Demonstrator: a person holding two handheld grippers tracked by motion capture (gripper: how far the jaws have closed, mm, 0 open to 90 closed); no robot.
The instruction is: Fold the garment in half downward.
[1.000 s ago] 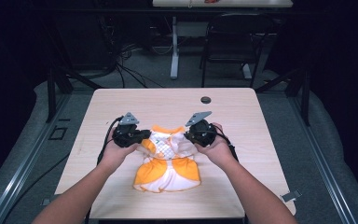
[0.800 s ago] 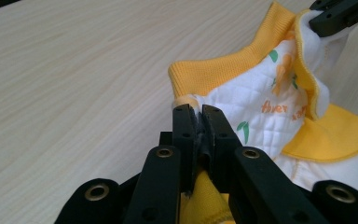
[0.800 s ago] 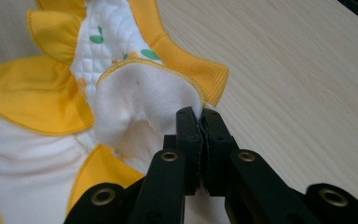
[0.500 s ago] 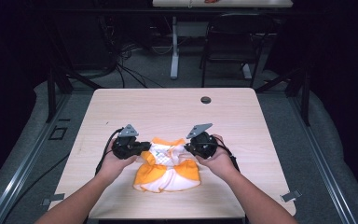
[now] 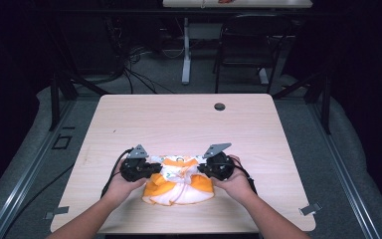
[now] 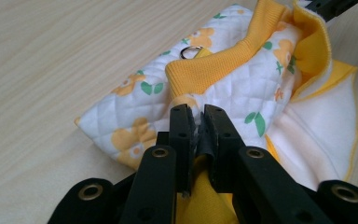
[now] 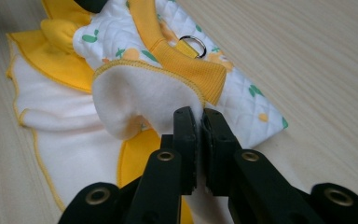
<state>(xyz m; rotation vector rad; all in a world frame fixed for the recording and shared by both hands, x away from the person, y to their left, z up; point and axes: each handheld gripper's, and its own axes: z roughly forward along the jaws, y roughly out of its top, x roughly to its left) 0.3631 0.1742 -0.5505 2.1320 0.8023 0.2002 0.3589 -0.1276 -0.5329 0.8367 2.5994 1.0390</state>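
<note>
A small quilted garment point(image 5: 179, 183), white with yellow flowers, yellow ribbed trim and a metal ring point(image 6: 191, 52), lies bunched on the table near its front edge. My left gripper point(image 5: 156, 168) pinches a fold of its left side, and cloth sits between the jaws in the left gripper view point(image 6: 196, 116). My right gripper point(image 5: 201, 169) pinches the right side at a fleecy white edge point(image 7: 199, 119). Both pairs of jaws have just been opening a little, with the cloth still caught between them. The garment point(image 7: 135, 88) rests low on the wood.
The light wooden table point(image 5: 189, 119) has a round cable hole point(image 5: 220, 106) near its far edge. Behind the table stand a dark chair point(image 5: 243, 45) and a white desk leg point(image 5: 186, 50), with cables on the floor.
Both hands came down and toward the table's front edge, bringing the garment's upper part down with them. The garment now lies lower and more bunched.
</note>
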